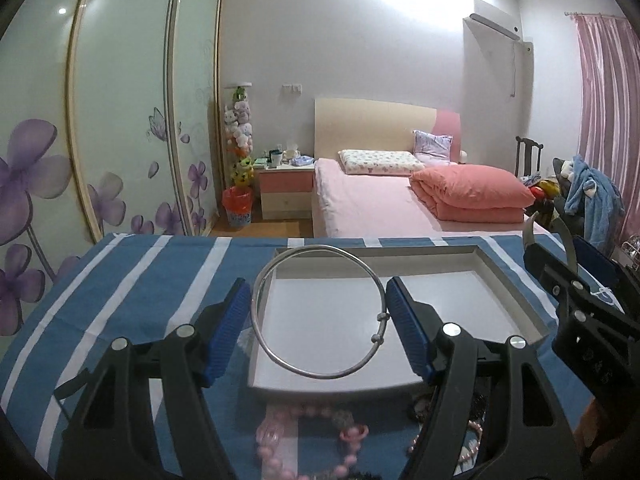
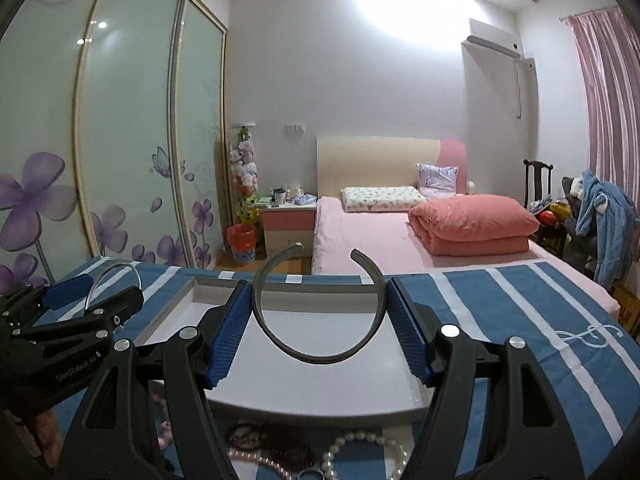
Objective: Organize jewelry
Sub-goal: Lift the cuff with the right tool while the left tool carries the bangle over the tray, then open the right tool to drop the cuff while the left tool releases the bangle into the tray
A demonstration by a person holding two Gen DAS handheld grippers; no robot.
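1. My left gripper (image 1: pixel 320 320): jaws clamped on a thin round silver metal bangle (image 1: pixel 318 312), held above the shallow white rectangular tray (image 1: pixel 516 280).
2. My right gripper (image 2: pixel 320 324): jaws gripping a dark grey open cuff bracelet (image 2: pixel 320 354), over the same tray.
3. Blue-and-white striped cloth (image 2: pixel 520 320) covers the surface.
4. Pink bead strand (image 1: pixel 316 416) and white pearl strand (image 2: pixel 360 438) lie before the tray's near edge.

A tray (image 1: pixel 512 292) lies on the table (image 1: pixel 132 280). Over the tray, the left gripper (image 1: pixel 320 320) holds a bangle (image 1: pixel 320 312), and to its right the right gripper (image 2: pixel 320 320) holds a cuff (image 2: pixel 320 320). Bead strings (image 1: pixel 320 440) lie before the tray. A bed (image 1: pixel 380 208) stands behind the table.
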